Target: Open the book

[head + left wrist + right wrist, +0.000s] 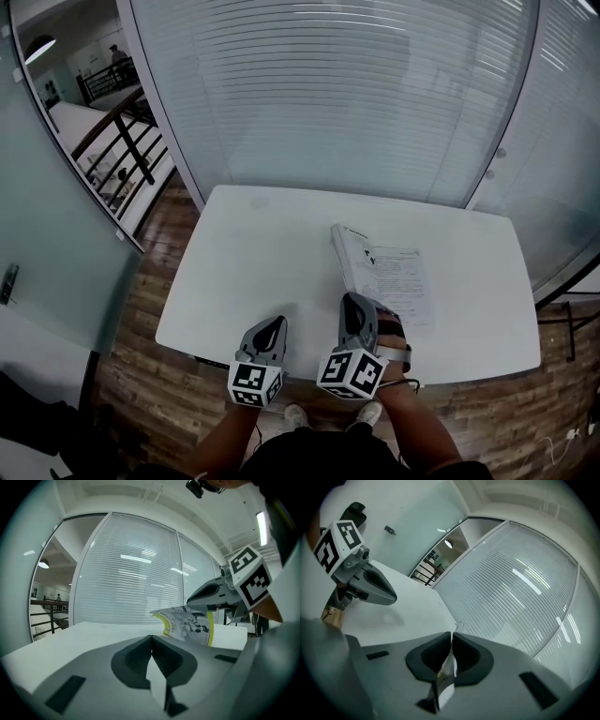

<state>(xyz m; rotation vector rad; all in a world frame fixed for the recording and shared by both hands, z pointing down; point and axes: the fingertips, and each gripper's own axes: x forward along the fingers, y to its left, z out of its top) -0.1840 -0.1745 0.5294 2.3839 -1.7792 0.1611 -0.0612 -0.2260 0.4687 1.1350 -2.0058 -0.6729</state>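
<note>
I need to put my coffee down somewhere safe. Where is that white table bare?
The white rectangular table is bare across its left half, up to the thin printed paper book, along the far edge, and right of the book. Crowded: the near edge, where the left hand-held gripper hovers shut and the right hand-held gripper pinches a book leaf.
</note>
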